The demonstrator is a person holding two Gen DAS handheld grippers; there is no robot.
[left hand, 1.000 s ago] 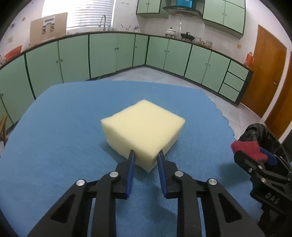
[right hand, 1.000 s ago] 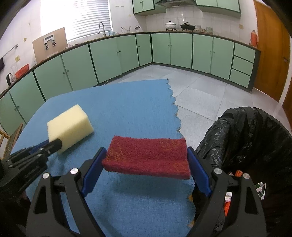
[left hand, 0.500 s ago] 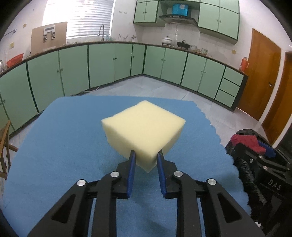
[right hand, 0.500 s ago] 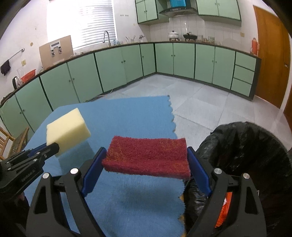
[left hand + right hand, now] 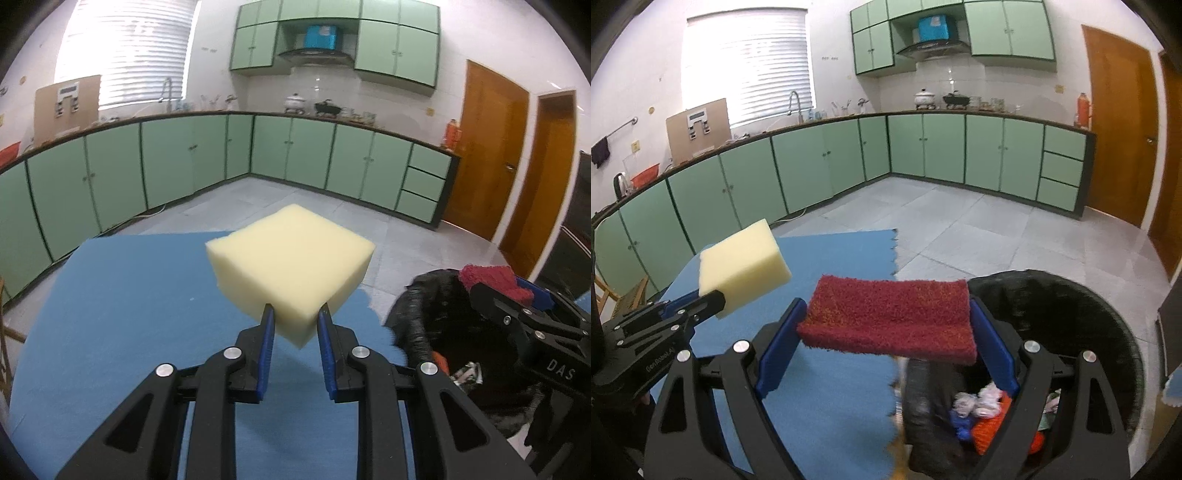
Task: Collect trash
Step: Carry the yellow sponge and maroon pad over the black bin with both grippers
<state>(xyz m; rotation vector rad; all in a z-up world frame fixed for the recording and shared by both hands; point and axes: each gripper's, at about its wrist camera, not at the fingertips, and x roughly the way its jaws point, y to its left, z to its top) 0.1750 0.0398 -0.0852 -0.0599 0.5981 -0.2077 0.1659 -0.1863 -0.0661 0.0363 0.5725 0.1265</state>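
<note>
Both pieces are off the blue-covered counter and on their way to the bin. The left gripper pinches one corner of the yellow sponge, held in the air. The right gripper clamps the red scouring pad by its ends, at the near rim of the black-lined trash bin, which seems part full. Next: carry each over the opening, then spread the jaws
</note>
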